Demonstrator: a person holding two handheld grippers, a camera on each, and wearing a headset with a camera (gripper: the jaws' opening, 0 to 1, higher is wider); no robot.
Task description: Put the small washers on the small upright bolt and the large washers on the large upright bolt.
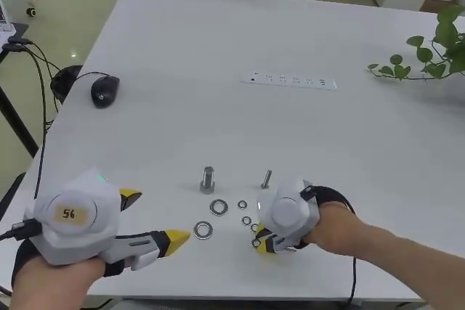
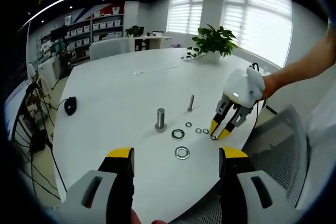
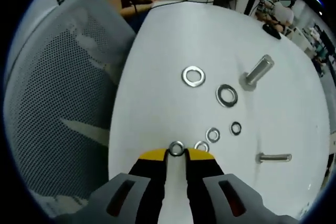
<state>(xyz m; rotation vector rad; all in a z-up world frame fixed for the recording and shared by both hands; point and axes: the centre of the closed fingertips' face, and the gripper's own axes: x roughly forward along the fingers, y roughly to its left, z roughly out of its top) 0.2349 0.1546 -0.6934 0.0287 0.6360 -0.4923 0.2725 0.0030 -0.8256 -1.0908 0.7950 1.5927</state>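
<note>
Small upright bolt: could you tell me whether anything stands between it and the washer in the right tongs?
Nothing tall does. Three loose small washers lie flat on the table between the held washer and the small bolt.

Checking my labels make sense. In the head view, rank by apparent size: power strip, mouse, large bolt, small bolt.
1. power strip
2. mouse
3. large bolt
4. small bolt, thinner and shorter, though equally near

Head view looked down from the near edge of the table point(image 1: 218, 49); left gripper view faced right, right gripper view faced left, closer; all shared the large bolt point(image 1: 208, 179).
</note>
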